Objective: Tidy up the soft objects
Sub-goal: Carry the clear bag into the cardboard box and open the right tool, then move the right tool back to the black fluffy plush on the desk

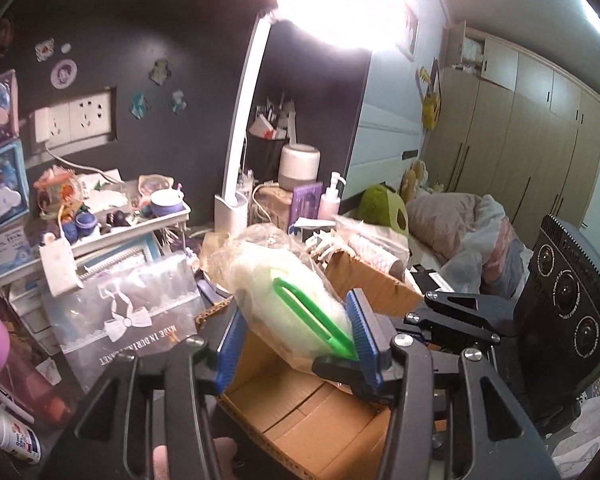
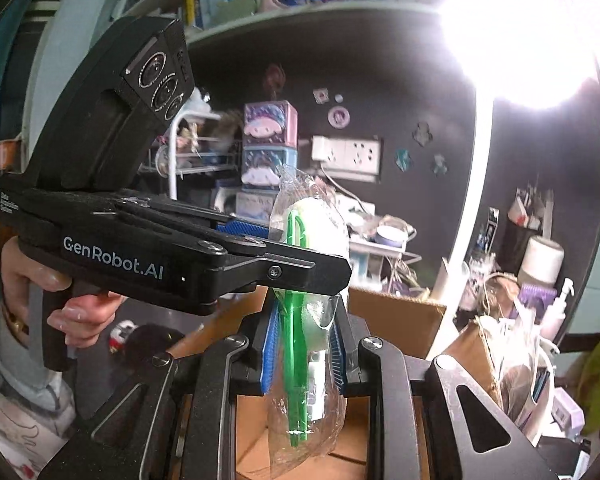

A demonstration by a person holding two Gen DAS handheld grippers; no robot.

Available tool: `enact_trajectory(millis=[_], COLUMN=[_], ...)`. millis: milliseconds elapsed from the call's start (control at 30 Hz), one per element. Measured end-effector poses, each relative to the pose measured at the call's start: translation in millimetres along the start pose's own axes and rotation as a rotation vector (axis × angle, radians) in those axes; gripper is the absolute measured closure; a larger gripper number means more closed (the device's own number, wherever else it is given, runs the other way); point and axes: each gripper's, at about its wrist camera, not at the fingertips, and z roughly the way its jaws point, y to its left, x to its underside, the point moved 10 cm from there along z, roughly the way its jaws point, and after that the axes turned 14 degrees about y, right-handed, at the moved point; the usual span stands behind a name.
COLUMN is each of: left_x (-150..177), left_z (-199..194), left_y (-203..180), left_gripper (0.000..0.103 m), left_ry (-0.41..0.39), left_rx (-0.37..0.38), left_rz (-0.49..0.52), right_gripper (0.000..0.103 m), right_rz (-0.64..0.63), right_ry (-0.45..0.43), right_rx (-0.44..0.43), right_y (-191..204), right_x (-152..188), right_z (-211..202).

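Right gripper (image 2: 304, 356) pinching the clear bag of white stuffing (image 2: 314, 240) with green clip, above the open cardboard box (image 2: 396, 316). Left gripper (image 1: 296, 332) at 9 o'clock, clamped on the same bag. At 1 o'clock, farther, the white lamp (image 2: 472, 184).

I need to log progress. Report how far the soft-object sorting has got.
Done: nothing visibly sorted; the cardboard box below shows only bare floor. In hand: the left gripper and right gripper both clamp the clear bagged pale soft item with a green handle, held above the box. Left: lower it in and release; the desk clutter remains.
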Motion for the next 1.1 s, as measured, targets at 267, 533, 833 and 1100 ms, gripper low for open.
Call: enact_trajectory(millis=[267,533,833,1100], left_x=[0,3,18,65], left_z=[9,-8,-53,-118], left_y=[1,14,52,117], left_gripper=[0.026,0.016,0.007,0.003], left_ry=[0.013,-0.025,-0.099,-0.173], left_rx=[-0.065,-0.088,-0.138,-0.28], left_rz=[0.016,-0.005,-0.089,-0.207], right_gripper=[0.051,0.05,0.046,0.045], right_rz=[0.007,0.017,-0.001,-0.065], right_ry=[0.073,0.087,0.074,0.027], right_rx=[0.031,0.02,-0.002,-0.062], right_y=[-10,-13,7,62], right_x=[17,20,8,-20], right_z=[11,12,7,2])
